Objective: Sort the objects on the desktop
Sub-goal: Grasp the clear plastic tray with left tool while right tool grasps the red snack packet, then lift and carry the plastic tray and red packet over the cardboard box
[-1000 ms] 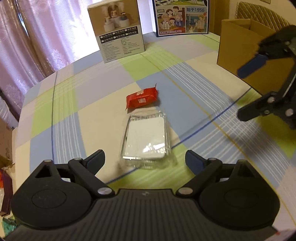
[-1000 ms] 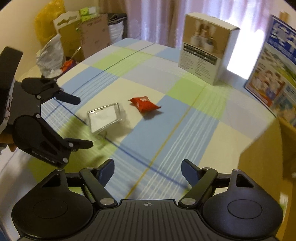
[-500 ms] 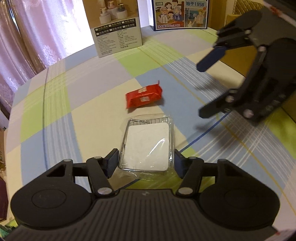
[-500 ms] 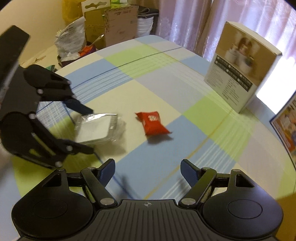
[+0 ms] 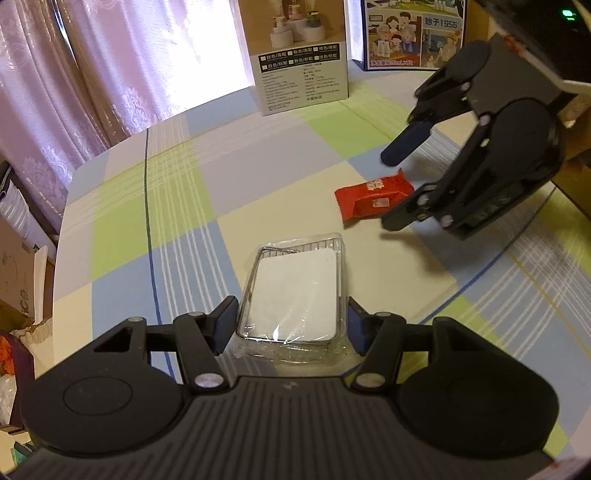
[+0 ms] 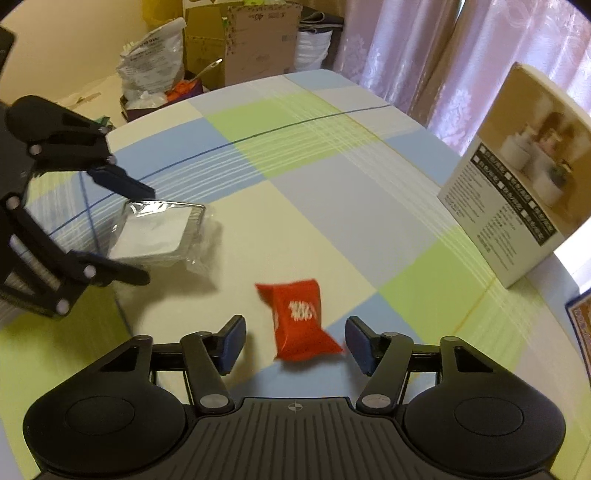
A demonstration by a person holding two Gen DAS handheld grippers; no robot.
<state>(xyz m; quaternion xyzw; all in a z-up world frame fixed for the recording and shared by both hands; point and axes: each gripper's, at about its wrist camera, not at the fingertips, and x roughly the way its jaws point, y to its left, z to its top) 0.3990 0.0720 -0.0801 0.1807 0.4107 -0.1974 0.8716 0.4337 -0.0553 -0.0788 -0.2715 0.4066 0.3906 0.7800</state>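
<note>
A clear-wrapped wire tray (image 5: 295,288) holding a white card sits at the near edge of the checked tablecloth (image 5: 166,206). My left gripper (image 5: 291,326) is shut on it, one pad against each long side. In the right wrist view the same tray (image 6: 159,232) sits between the left gripper's (image 6: 146,234) fingers. A red snack packet (image 6: 299,321) lies flat on the cloth. My right gripper (image 6: 295,343) stands open around it, a finger on each side and not touching. From the left wrist view, the right gripper (image 5: 388,192) straddles the red packet (image 5: 373,195).
A white product box (image 5: 303,55) and a blue picture box (image 5: 410,33) stand at the table's far edge. A brown cardboard box (image 5: 576,147) sits at the right. Bags and cartons (image 6: 221,48) crowd the floor beyond the table. Pink curtains hang behind.
The left gripper moved forward and shut on the wrapped tray. The right gripper swung in from the right and came down over the red packet, staying open.
</note>
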